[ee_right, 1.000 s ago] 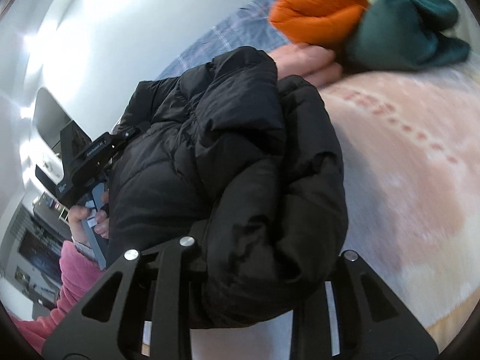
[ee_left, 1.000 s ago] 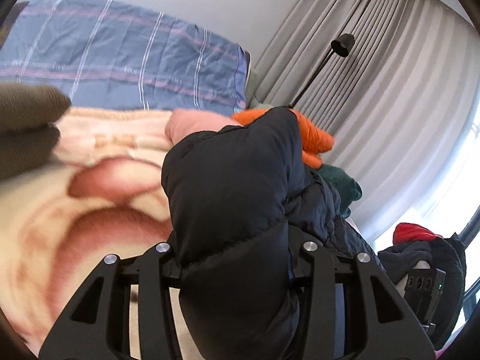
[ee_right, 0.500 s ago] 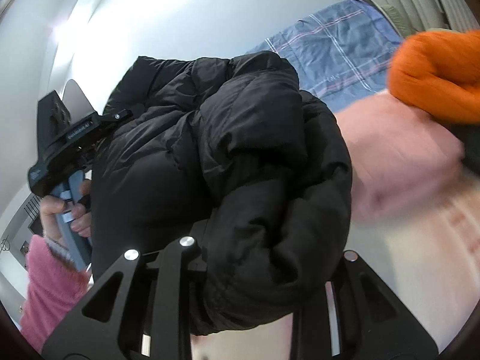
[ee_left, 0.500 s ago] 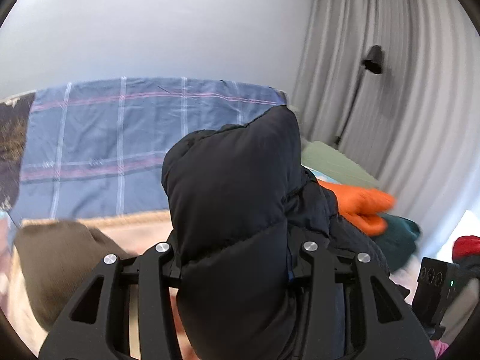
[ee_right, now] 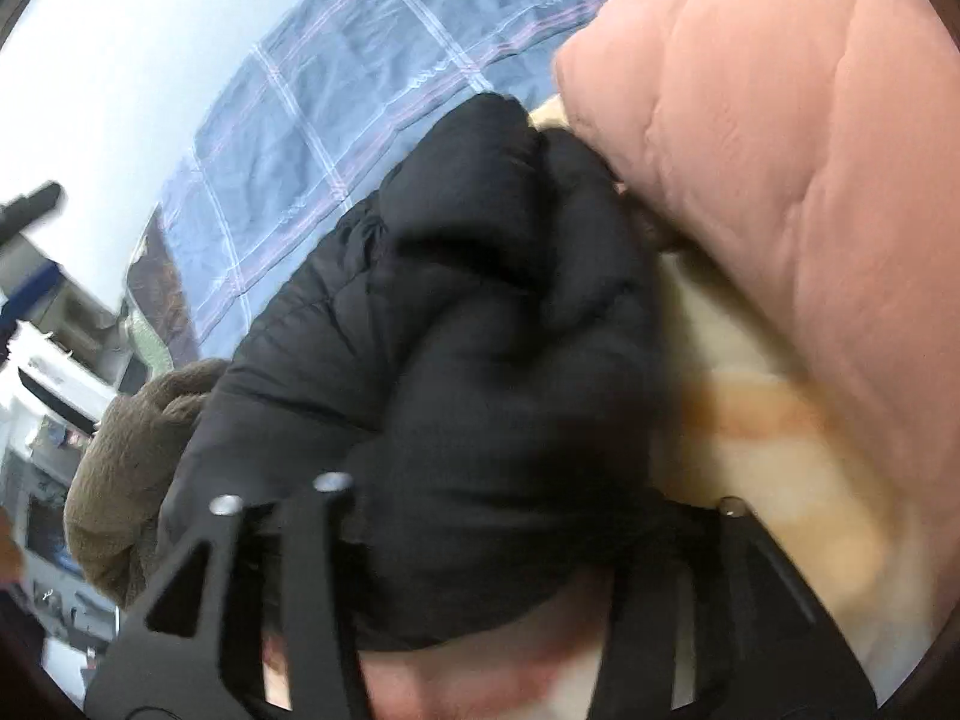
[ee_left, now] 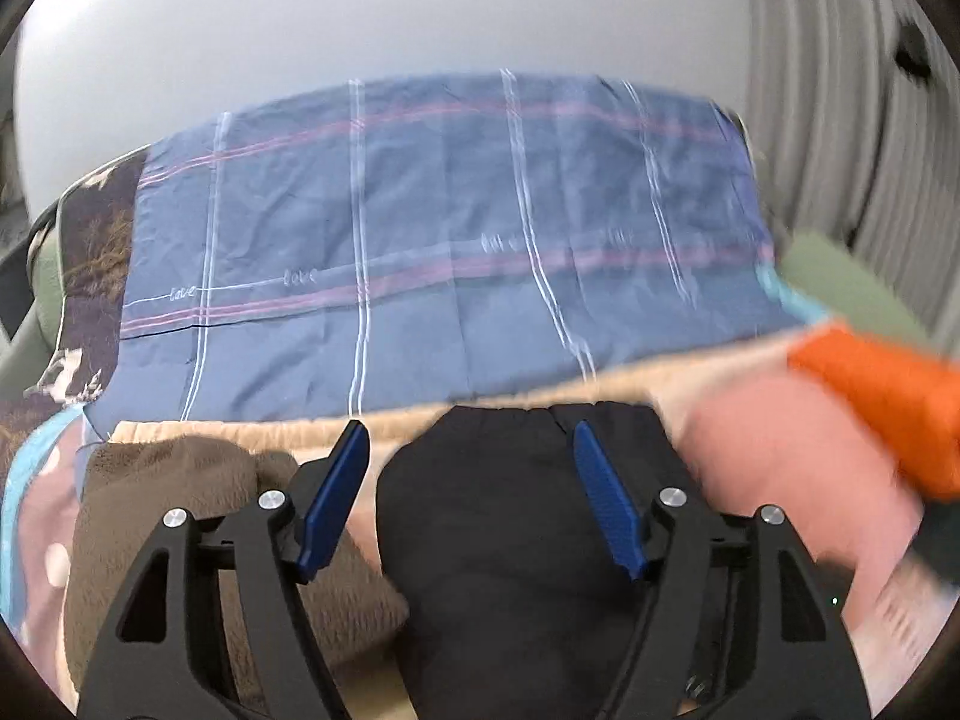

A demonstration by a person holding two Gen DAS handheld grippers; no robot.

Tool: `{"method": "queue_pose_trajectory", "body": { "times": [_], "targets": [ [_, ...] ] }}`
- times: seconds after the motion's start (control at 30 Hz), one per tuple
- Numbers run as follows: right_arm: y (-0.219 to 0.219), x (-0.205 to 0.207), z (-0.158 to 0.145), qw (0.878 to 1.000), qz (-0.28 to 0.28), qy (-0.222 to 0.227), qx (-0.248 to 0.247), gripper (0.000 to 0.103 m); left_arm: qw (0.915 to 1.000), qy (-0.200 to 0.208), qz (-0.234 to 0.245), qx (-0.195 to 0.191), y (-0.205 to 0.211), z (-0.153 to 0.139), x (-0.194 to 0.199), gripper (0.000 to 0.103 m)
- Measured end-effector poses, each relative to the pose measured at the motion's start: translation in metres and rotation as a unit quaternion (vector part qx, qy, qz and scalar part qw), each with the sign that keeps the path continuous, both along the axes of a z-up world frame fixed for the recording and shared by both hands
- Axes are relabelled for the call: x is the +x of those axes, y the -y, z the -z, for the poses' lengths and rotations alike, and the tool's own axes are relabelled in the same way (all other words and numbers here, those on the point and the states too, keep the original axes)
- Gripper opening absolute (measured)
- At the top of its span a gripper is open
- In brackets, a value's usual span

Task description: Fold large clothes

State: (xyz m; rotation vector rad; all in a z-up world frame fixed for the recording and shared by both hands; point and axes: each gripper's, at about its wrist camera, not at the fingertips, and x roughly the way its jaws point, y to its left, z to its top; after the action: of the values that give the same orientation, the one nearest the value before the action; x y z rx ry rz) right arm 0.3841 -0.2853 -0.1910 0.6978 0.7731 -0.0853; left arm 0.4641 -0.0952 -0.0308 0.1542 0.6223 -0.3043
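Black quilted puffer jacket (ee_left: 510, 540) lies bundled among folded garments; left gripper (ee_left: 471, 495) spread wide, released; right gripper (ee_right: 510, 546) apparently clamps it; release pending.

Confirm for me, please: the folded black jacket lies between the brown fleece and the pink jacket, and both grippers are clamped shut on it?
Not quite. The left gripper is open, its blue pads spread apart over the black jacket, as the left wrist view shows. The rest holds: it lies between the brown fleece and pink jacket, and the right gripper is clamped on it.
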Motion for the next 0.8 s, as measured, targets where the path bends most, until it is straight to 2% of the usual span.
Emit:
{"method": "queue_pose_trajectory", "body": {
  "times": [0.1, 0.2, 0.27, 0.33, 0.4, 0.47, 0.57, 0.63, 0.7, 0.77, 0.8],
  "targets": [
    [-0.004, -0.003, -0.011, 0.999, 0.000, -0.014, -0.039, 0.065, 0.9993, -0.001, 0.021, 0.030, -0.003, 0.020, -0.021, 0.074],
    [-0.016, -0.031, -0.029, 0.998, -0.010, -0.016, -0.068, 0.072, 0.9994, -0.014, 0.031, 0.008, -0.015, 0.030, -0.047, 0.074],
    [-0.014, -0.051, -0.037, 0.998, -0.025, -0.004, -0.061, 0.073, 0.9997, 0.001, 0.023, -0.009, -0.025, 0.031, -0.074, 0.075],
    [-0.015, -0.081, -0.046, 0.997, -0.046, 0.005, -0.056, 0.073, 0.9985, 0.003, 0.042, -0.035, -0.037, 0.033, -0.108, 0.077],
    [-0.011, -0.100, -0.052, 0.996, -0.042, 0.008, -0.082, 0.074, 0.9976, 0.008, 0.051, -0.046, -0.041, 0.036, -0.135, 0.086],
    [-0.012, -0.132, -0.064, 0.992, -0.045, 0.022, -0.112, 0.074, 0.9970, 0.017, 0.057, -0.049, -0.048, 0.038, -0.168, 0.089],
    [-0.018, -0.179, -0.086, 0.984, -0.041, 0.051, -0.163, 0.080, 0.9964, 0.041, 0.055, -0.049, -0.054, 0.039, -0.219, 0.092],
    [-0.026, -0.204, -0.102, 0.977, -0.035, 0.066, -0.199, 0.085, 0.9969, 0.056, 0.044, -0.034, -0.055, 0.037, -0.249, 0.099],
    [-0.034, -0.230, -0.116, 0.972, -0.033, 0.084, -0.218, 0.088, 0.9961, 0.078, 0.037, -0.021, -0.054, 0.034, -0.285, 0.100],
    [-0.043, -0.265, -0.132, 0.967, -0.028, 0.107, -0.231, 0.092, 0.9938, 0.098, 0.049, -0.018, -0.053, 0.028, -0.317, 0.102],
    [-0.047, -0.278, -0.140, 0.964, -0.026, 0.117, -0.237, 0.097, 0.9928, 0.107, 0.053, -0.016, -0.052, 0.025, -0.331, 0.102]
  ]
}}
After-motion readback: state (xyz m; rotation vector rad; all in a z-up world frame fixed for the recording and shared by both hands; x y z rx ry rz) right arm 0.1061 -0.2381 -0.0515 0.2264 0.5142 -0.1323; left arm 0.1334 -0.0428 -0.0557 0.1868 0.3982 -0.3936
